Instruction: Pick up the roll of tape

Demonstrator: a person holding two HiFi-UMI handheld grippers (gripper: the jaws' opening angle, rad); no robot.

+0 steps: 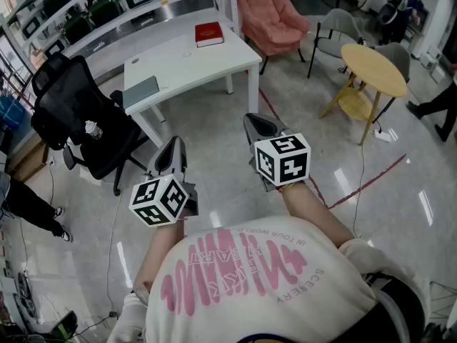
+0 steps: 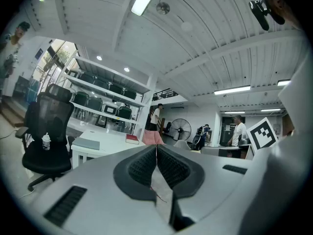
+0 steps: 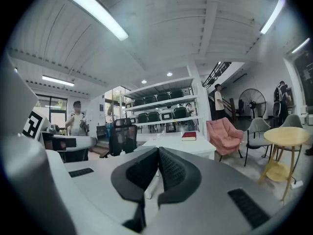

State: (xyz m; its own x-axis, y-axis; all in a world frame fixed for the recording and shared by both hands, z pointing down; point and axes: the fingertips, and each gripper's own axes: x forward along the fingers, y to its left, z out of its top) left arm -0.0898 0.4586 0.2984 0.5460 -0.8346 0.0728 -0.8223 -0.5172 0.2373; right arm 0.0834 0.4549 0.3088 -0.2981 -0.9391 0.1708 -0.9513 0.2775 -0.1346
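My left gripper and right gripper are held side by side in front of the person's chest, well short of the white table. Both are shut with nothing between the jaws. In the left gripper view the left gripper's ribbed pads meet, and so do the right gripper's pads in the right gripper view. A small pale ring lies on the tabletop; it is too small to tell whether it is the roll of tape. Both grippers are far from it.
A red book and a grey flat pad lie on the table. A black office chair stands at its left. A pink armchair, a grey chair and a round yellow table stand to the right. Shelving runs behind.
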